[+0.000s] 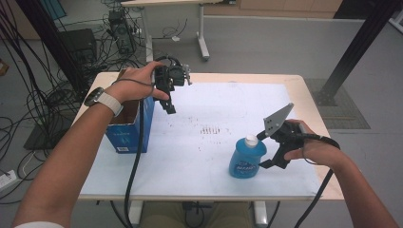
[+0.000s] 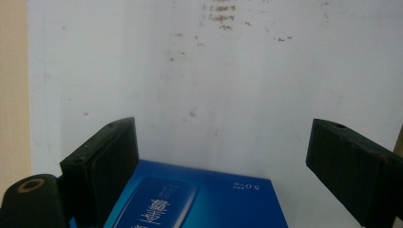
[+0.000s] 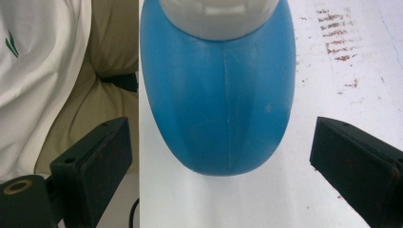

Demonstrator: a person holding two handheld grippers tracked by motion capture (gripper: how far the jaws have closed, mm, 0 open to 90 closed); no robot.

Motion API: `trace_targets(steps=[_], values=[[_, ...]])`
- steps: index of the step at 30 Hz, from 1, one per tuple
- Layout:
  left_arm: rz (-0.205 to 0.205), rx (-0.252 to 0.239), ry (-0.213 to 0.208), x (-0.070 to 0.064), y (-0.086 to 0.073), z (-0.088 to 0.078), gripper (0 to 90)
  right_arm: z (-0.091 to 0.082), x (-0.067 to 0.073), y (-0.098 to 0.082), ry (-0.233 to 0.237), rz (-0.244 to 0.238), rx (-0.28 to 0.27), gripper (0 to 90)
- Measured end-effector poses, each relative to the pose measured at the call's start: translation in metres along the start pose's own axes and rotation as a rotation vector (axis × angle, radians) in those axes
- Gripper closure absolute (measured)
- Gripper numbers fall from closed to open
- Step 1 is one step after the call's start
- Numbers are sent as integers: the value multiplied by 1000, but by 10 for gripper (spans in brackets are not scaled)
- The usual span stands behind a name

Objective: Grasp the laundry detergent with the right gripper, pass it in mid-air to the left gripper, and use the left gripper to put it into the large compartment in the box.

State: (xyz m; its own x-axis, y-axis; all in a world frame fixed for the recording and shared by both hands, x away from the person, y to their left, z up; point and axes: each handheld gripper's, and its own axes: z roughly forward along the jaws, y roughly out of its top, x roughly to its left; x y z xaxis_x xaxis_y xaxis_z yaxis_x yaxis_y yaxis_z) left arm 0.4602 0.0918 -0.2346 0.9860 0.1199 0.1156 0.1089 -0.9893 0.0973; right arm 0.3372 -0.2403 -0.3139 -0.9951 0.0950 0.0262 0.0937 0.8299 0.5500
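Observation:
A blue bottle (image 1: 247, 160) with a white cap stands upright on the white sheet near the table's front right. My right gripper (image 1: 264, 150) is level at the bottle's right side, open, with one jaw on each side and no contact. In the right gripper view the bottle (image 3: 216, 95) sits just ahead of that gripper (image 3: 221, 137), with clear gaps to both pads. My left gripper (image 1: 169, 106) hangs open above the right rim of an open blue box (image 1: 128, 130) at the table's left. The box's printed blue side (image 2: 204, 199) shows below that gripper (image 2: 223, 142), with nothing held.
The white sheet (image 1: 214, 109) covers most of the wooden table and bears brown smudges (image 1: 212, 129) near its middle. Cables and equipment lie on the floor beyond the table's left and far edges. The person's lap (image 3: 57, 71) shows past the table's front edge.

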Motion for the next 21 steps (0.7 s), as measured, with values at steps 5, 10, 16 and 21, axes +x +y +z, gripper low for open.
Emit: trace_targets(steps=[5,10,16,21], values=[[0,-4,0,0,0,0,107,0,0,0,-1,-1,-2,67],[0,-5,-1,0,0,1,107,1,0,0,0,-1,-1,66],[-2,-4,-2,0,0,1,107,1,0,0,-1,-1,-3,66],[-3,-6,-1,0,0,2,107,1,0,0,-2,0,-3,67]])
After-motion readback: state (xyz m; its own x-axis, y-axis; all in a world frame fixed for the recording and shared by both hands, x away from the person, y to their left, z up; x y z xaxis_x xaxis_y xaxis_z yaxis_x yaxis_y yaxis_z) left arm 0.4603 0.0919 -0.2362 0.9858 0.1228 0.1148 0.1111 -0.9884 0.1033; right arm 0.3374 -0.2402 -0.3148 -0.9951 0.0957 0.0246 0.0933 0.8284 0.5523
